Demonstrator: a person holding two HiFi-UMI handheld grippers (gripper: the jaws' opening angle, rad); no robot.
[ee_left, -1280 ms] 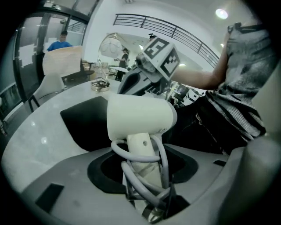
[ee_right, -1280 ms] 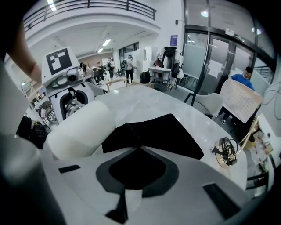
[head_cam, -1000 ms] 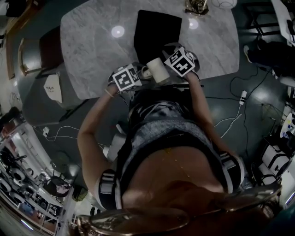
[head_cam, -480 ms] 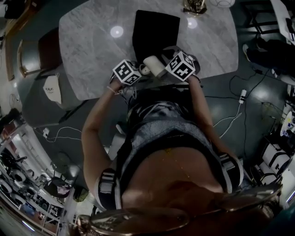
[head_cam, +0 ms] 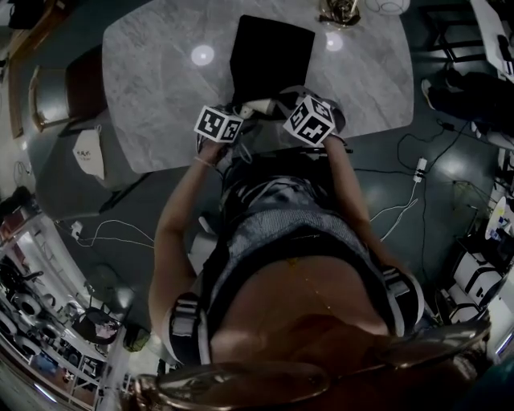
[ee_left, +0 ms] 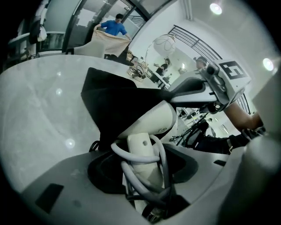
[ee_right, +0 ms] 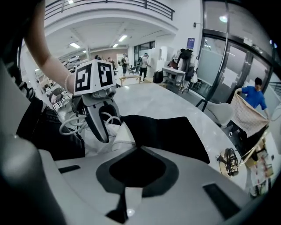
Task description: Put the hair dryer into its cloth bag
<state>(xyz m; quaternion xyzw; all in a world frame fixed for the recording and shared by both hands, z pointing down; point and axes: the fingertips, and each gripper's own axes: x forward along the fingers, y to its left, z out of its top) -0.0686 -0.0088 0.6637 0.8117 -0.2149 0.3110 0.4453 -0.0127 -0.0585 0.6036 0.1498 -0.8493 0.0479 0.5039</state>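
Observation:
The black cloth bag (head_cam: 271, 56) lies flat on the marble table (head_cam: 161, 80). A white hair dryer (head_cam: 255, 106) with its grey cord wound round the handle (ee_left: 142, 154) is held in my left gripper (ee_left: 145, 169), which is shut on the handle. The dryer's barrel (ee_left: 151, 123) points into the bag's near opening (ee_left: 114, 103). My right gripper (ee_right: 139, 148) is shut on the bag's near edge (ee_right: 167, 129), close beside the left gripper (ee_right: 94, 83). In the head view the left gripper (head_cam: 233, 114) and right gripper (head_cam: 293, 103) flank the dryer at the table's near edge.
A small metal object (head_cam: 341, 11) sits at the table's far edge. A chair (head_cam: 56, 92) stands to the left of the table. Cables and a plug (head_cam: 418, 170) lie on the floor at the right. People stand far off in the room.
Both grippers moved away from the body toward the bag. The left gripper rolled and sank, bringing the dryer's barrel from upright down to the bag's mouth.

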